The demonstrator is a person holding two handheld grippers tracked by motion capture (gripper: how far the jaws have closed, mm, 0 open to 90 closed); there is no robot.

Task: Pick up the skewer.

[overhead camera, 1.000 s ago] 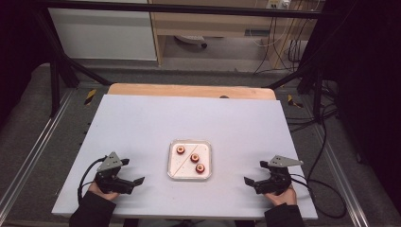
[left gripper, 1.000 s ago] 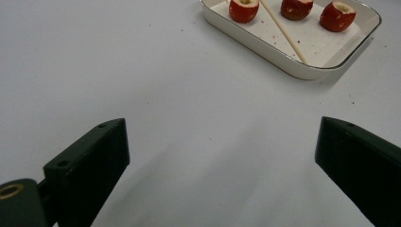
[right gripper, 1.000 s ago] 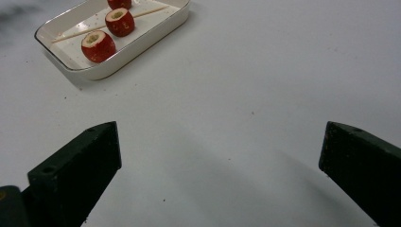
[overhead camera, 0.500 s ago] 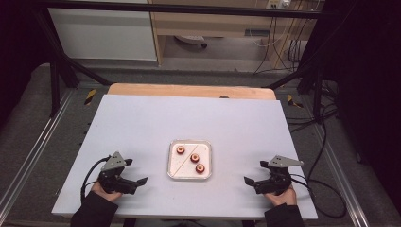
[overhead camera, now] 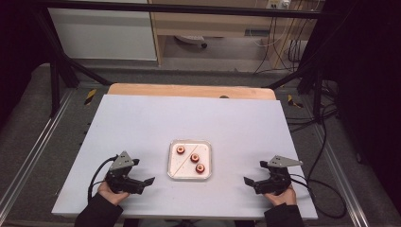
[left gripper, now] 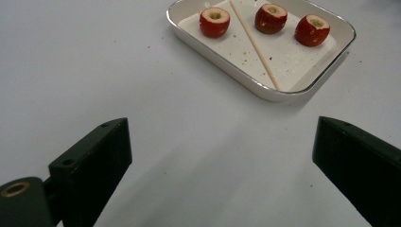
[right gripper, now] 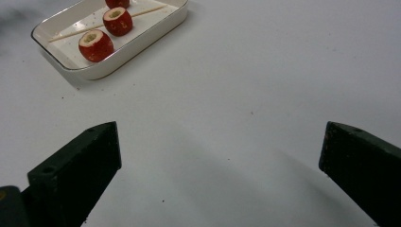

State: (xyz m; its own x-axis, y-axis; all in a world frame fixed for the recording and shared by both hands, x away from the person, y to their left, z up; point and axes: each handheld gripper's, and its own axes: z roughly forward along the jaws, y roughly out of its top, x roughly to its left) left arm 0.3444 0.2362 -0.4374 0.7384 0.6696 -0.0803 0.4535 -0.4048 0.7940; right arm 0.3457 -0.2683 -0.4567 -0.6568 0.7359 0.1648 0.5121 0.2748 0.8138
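A small white tray (overhead camera: 176, 165) sits on the tabletop (overhead camera: 142, 123) nearer the front edge than the back, about midway between the left and right edges. In it lie three red hollowed fruits (overhead camera: 194, 157) — each cut open at the top, showing a pale core hole — and a thin wooden skewer (overhead camera: 183, 160) that runs corner to corner across the tray floor. One fruit lies alone on one side of the skewer; the other two lie together on the opposite side, just beside each other but apart. In the left gripper view the tray (left gripper: 222, 61) appears at the top, with the skewer (left gripper: 255, 45) lying between the single fruit and the pair, and reddish crumbs scattered on the white floor.

The left gripper (overhead camera: 144, 182) rests low near the front left of the tabletop, well apart from the tray, its jaws spread wide with nothing between them. The right gripper (overhead camera: 250, 182) is near the front right — likewise clear of the tray, jaws wide apart and holding nothing. Each is held in a hand (overhead camera: 111, 194) coming in over the front edge, with dark sleeves. A black cable (overhead camera: 94, 172) loops from the left gripper.
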